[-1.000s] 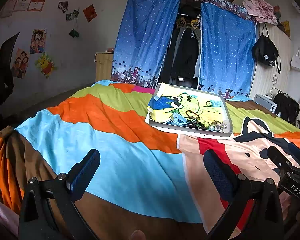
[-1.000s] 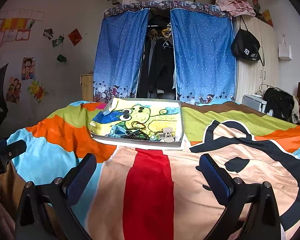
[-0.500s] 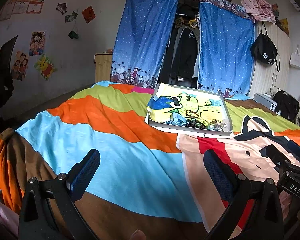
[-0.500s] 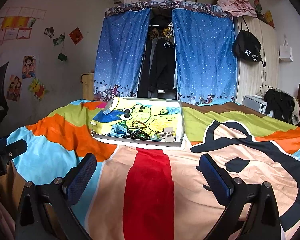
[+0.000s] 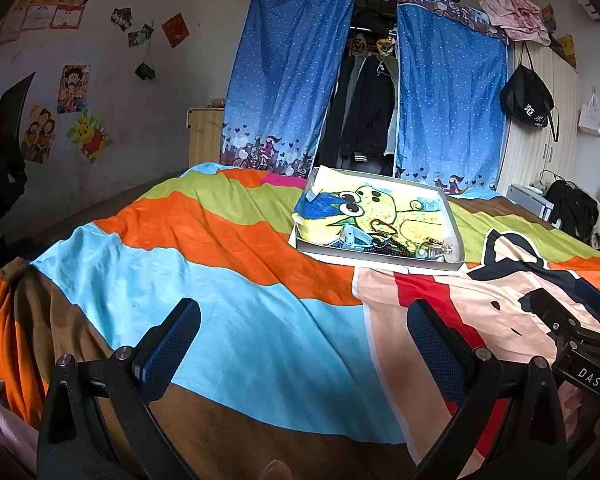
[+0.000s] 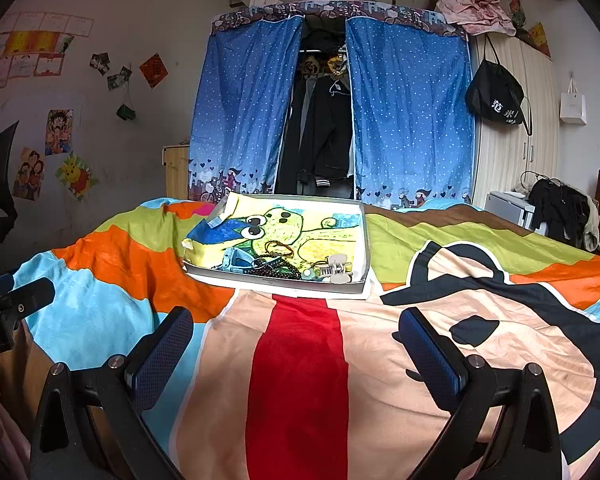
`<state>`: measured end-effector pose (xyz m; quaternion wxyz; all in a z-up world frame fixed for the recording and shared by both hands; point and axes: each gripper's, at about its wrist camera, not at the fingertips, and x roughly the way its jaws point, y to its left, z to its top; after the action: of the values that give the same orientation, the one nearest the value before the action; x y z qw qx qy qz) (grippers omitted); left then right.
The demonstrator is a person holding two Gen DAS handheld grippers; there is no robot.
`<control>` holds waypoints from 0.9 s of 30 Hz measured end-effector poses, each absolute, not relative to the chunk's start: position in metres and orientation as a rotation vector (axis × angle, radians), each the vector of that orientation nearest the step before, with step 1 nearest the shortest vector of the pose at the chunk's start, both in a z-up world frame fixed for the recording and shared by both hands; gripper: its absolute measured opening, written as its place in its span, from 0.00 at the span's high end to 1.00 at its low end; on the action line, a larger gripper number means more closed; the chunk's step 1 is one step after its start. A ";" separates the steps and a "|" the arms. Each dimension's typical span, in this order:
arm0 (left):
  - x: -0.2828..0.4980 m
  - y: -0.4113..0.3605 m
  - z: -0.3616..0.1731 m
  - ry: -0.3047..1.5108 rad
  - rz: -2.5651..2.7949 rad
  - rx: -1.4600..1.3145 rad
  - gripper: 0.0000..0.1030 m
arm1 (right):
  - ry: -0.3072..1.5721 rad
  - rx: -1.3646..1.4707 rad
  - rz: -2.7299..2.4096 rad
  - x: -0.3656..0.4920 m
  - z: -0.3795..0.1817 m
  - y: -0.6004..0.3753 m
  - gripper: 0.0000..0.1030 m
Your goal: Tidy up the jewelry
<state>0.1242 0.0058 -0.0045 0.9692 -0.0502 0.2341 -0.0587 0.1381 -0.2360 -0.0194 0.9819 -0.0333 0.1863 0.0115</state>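
Observation:
A shallow grey tray (image 6: 276, 282) with a yellow cartoon lining rests on the bed ahead. It also shows in the left wrist view (image 5: 380, 258). Along its near edge lies a heap of jewelry (image 6: 278, 266): dark bead strings, a brown ring-shaped bracelet (image 6: 278, 245), a blue piece (image 6: 232, 259) and a pale hair claw (image 6: 338, 269). The heap shows in the left wrist view (image 5: 392, 243) too. My left gripper (image 5: 303, 334) is open and empty, well short of the tray. My right gripper (image 6: 296, 336) is open and empty, facing the tray from nearer.
A colourful cartoon bedspread (image 6: 480, 320) covers the bed. Blue dotted curtains (image 6: 408, 120) and hanging clothes stand behind it. A wardrobe with a black bag (image 6: 496, 98) is at the right. The right gripper's body shows at the left view's right edge (image 5: 572, 344).
Both views have shifted very slightly; the tray sits a touch nearer in the right wrist view. Both grippers stay open and empty.

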 end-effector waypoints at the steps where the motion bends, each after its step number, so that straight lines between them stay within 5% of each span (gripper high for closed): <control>1: 0.124 0.006 -0.005 0.473 -0.119 -0.101 0.02 | 0.375 -0.067 0.023 0.138 -0.019 -0.236 0.00; 27: 0.127 0.006 -0.006 0.472 -0.131 -0.080 0.02 | 0.377 -0.069 0.026 0.138 -0.021 -0.236 0.00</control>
<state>0.1270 0.0060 -0.0058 0.9693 -0.0397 0.2338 -0.0649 0.1379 -0.2356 -0.0210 0.9816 -0.0345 0.1875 0.0130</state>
